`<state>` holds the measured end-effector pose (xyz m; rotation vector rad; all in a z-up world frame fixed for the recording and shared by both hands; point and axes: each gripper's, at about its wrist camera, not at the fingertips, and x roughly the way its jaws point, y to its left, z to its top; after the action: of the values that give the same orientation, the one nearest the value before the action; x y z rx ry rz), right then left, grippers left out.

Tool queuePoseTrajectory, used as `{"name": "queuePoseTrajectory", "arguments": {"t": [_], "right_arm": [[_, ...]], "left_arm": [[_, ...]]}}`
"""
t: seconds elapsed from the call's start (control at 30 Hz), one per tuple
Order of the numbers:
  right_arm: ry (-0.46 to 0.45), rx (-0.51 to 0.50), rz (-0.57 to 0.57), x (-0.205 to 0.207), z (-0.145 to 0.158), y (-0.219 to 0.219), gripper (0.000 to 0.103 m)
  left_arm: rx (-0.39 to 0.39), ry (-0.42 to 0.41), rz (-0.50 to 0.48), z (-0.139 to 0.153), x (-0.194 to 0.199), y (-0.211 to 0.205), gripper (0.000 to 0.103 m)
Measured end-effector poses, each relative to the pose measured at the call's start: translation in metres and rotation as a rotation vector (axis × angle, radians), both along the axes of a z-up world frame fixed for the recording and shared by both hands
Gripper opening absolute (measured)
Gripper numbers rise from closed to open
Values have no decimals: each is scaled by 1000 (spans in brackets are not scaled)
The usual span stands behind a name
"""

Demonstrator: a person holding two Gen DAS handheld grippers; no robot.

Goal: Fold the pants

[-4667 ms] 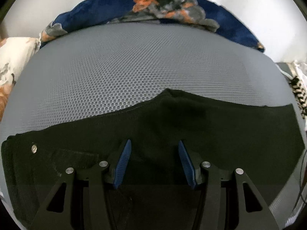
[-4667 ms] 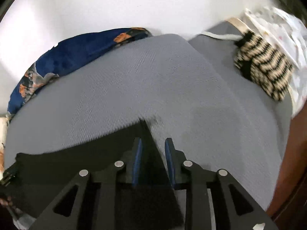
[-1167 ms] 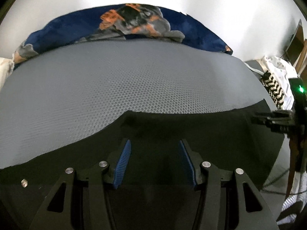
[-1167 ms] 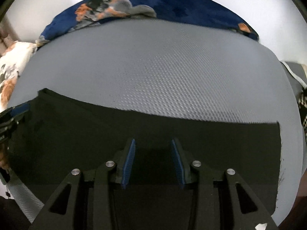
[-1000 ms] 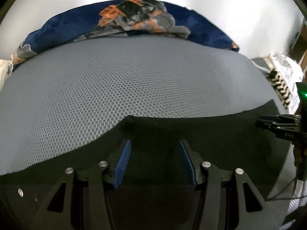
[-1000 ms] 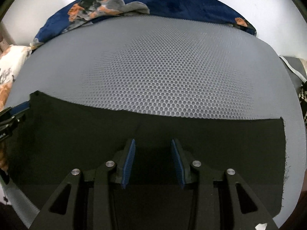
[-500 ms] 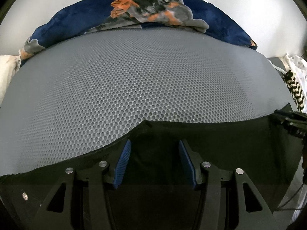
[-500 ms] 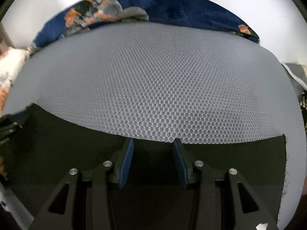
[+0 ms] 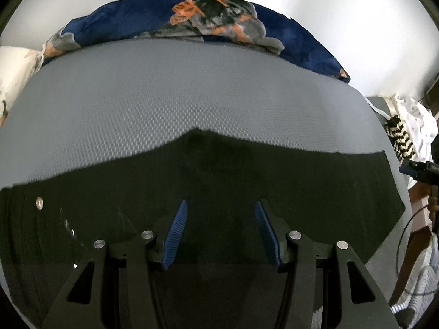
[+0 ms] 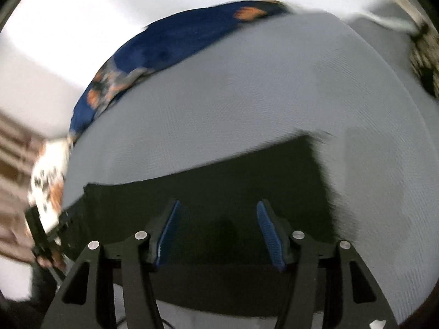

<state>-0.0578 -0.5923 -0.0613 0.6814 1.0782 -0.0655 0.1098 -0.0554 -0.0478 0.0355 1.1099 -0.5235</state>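
Note:
Black pants lie flat across the grey honeycomb mattress, waistband with a metal button at the left. My left gripper is open and empty, its blue pads over the pants' middle. My right gripper is open and empty over the pants near their right end; this view is blurred. The right gripper also shows at the right edge of the left wrist view. The left gripper shows at the left edge of the right wrist view.
A blue and orange blanket lies along the far edge by the white wall. A floral pillow is at far left. Striped black-and-white and white clothes lie off the right side. A cable hangs at right.
Both grippers drew back from the pants' far edge, so more black cloth shows ahead. The right gripper swung to the right and its view turned blurry. Both stayed open.

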Motion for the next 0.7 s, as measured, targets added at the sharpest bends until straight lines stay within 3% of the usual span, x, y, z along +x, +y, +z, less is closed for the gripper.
{"name": "queuePoseTrajectory", "arguments": {"t": [0.23,0.47,0.7], "right_arm": [[59,95,-56,-29,-35,-53,42],[58,163,21,-24,-55,-61,36],[-3,219,100,-3,-61,-56,29]], "left_arm": [[25,60,7,-14,-15,-11,53],[75,84,22,-26,-17,-22,53],[112,86,26,-36,-15,-30,53]]}}
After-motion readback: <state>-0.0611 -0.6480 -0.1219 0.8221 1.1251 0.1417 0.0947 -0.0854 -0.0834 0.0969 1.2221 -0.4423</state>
